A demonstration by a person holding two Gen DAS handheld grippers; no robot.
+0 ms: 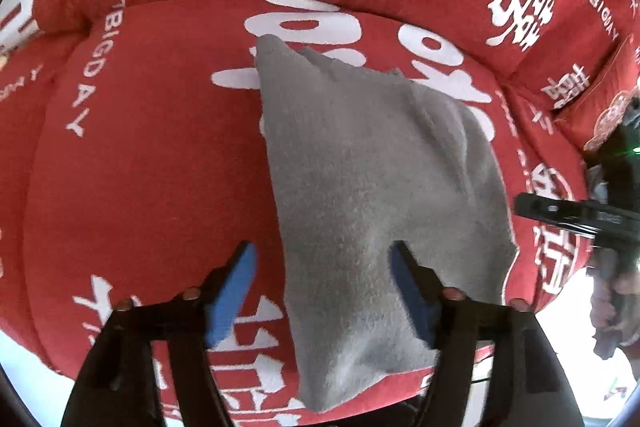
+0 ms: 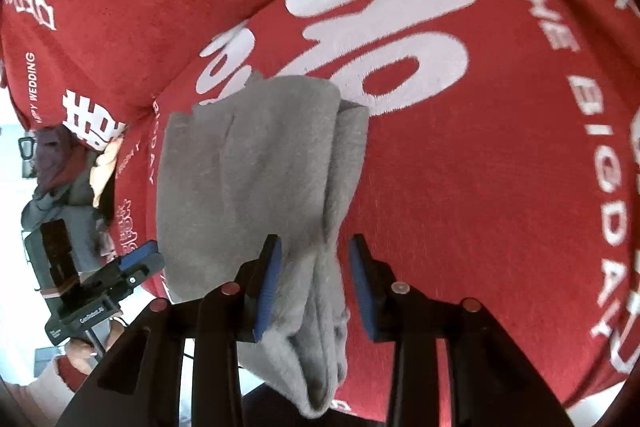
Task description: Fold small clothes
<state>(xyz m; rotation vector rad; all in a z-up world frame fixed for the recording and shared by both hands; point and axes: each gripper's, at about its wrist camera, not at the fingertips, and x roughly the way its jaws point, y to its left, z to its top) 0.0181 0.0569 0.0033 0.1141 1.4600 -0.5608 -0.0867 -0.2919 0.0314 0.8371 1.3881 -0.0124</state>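
Grey cloth [image 2: 256, 167] lies on red cushion [image 2: 500, 187]; bunched edge between right gripper [image 2: 314, 275] blue fingers [image 2: 267, 291].

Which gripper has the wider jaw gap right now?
The left gripper: blue pads far apart, grey cloth only partly between. The right gripper stands narrower around the bunched edge.

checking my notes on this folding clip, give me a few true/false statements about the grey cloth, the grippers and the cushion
1. The grey cloth lies on a red cushion with white print. True.
2. The left gripper is clamped on the cloth. False: its jaws stand wide, pads clear of it.
3. The cloth is spread out flat. False: it lies doubled over, with creases.
4. The right gripper straddles the cloth's bunched near end. True.
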